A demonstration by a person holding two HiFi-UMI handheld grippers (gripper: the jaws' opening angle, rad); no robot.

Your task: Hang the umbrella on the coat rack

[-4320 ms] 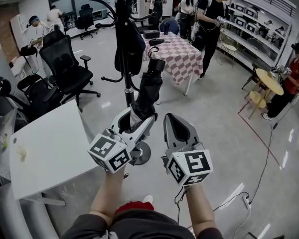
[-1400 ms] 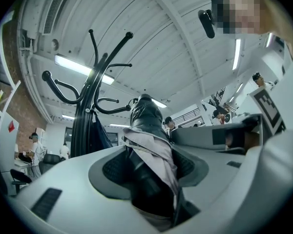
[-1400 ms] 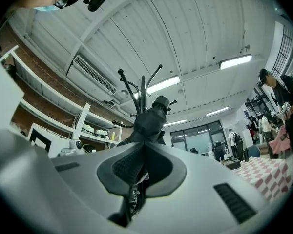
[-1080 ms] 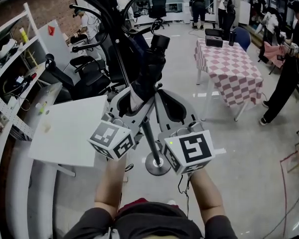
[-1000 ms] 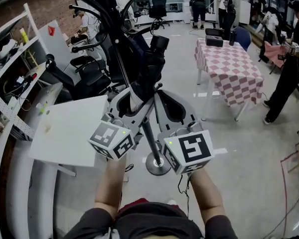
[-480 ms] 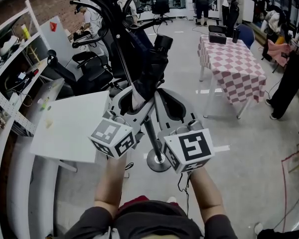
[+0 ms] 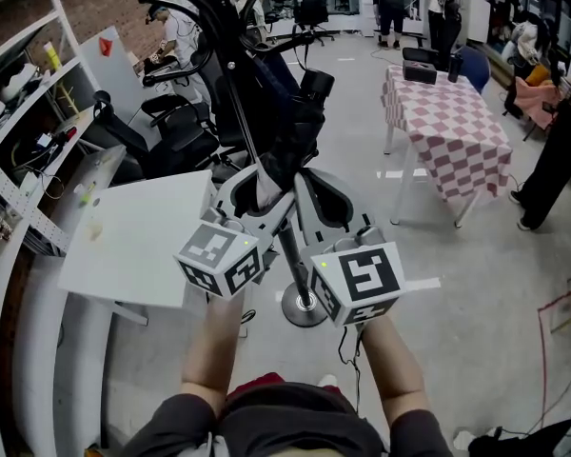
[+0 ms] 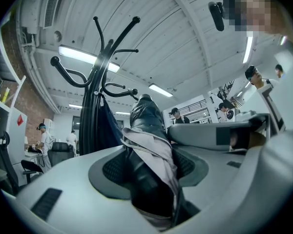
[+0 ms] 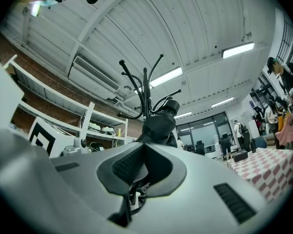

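Observation:
A folded black umbrella (image 7: 290, 136) with a pale grey fold near its lower end stands tilted up and to the right. My left gripper (image 7: 259, 196) is shut on its lower part, one jaw on each side. In the left gripper view the umbrella (image 8: 149, 150) fills the gap between the pads. The black coat rack (image 7: 230, 74) rises just behind it, its curved hooks (image 8: 95, 57) above the umbrella's top end. My right gripper (image 7: 325, 193) is just right of the umbrella, jaws together and holding nothing. The right gripper view shows the umbrella (image 9: 158, 126) beyond the jaw tips.
The rack's round base (image 7: 305, 307) sits on the floor between my arms. A dark blue garment (image 7: 266, 74) hangs on the rack. A white table (image 7: 133, 241) stands at left, with office chairs (image 7: 176, 127) behind it. At right are a checked table (image 7: 452, 127) and people.
Compared with a few seconds ago, the coat rack is much nearer, and its pole now runs right behind the grippers. Over the last second the grippers and umbrella have barely shifted.

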